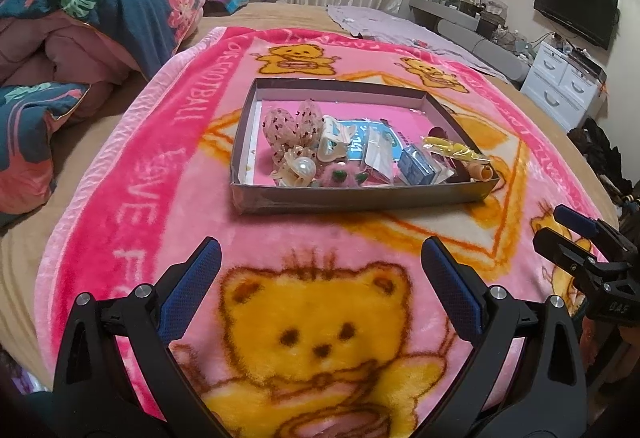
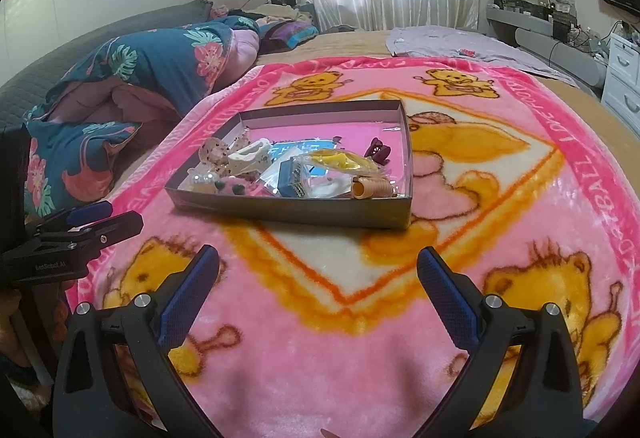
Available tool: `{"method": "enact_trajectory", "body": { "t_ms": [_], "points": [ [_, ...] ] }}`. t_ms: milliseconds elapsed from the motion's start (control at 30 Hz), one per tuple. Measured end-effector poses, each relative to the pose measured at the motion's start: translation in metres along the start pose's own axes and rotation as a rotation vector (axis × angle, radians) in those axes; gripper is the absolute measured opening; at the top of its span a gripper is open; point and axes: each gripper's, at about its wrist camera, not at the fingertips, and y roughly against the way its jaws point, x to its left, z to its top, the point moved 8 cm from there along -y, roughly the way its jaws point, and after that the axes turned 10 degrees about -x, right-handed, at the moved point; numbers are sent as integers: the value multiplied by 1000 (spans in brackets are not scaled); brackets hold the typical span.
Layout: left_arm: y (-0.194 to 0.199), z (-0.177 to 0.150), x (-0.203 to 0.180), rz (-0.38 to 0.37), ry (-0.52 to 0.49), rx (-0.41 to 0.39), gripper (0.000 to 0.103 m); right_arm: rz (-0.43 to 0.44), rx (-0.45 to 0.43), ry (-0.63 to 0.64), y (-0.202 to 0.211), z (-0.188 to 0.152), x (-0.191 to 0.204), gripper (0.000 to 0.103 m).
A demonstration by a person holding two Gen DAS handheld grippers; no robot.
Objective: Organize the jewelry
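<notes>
A shallow grey box (image 1: 360, 198) (image 2: 280, 208) with a pink floor sits on the pink bear blanket (image 1: 320, 318) (image 2: 360, 358). It holds hair clips and small packets: a spotted bow (image 1: 292, 124), a pearl clip (image 1: 302, 168), a blue packet (image 1: 418, 166), a yellow packet (image 1: 452, 150) (image 2: 340, 160), an orange clip (image 2: 370, 190), a maroon clip (image 2: 378, 152). My left gripper (image 1: 320, 258) is open and empty, short of the box. My right gripper (image 2: 318, 262) is open and empty, short of the box; it also shows at the right edge of the left wrist view (image 1: 576, 234).
A folded floral quilt (image 1: 100, 18) (image 2: 140, 78) lies at the left on the bed. A lilac cloth (image 1: 400, 26) lies beyond the blanket. A white drawer unit (image 1: 560, 82) and a wall TV (image 1: 576, 10) stand at the right.
</notes>
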Motion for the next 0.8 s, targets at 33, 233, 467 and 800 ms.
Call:
{"method": "enact_trajectory", "body": {
  "t_ms": [33,233,467,800],
  "points": [
    [0,0,0,1,-1,2,94,0,0,1,0,0,0,99],
    [-1,0,1,3,1,2,94,1,-1,-2,0,0,0,99],
    [-1,-2,2,12,2,9,94,-1,-1,-1,0,0,0,99],
    [-2,-3,4,22,0,16,94,0,-1,-1,0,0,-1,99]
  ]
}}
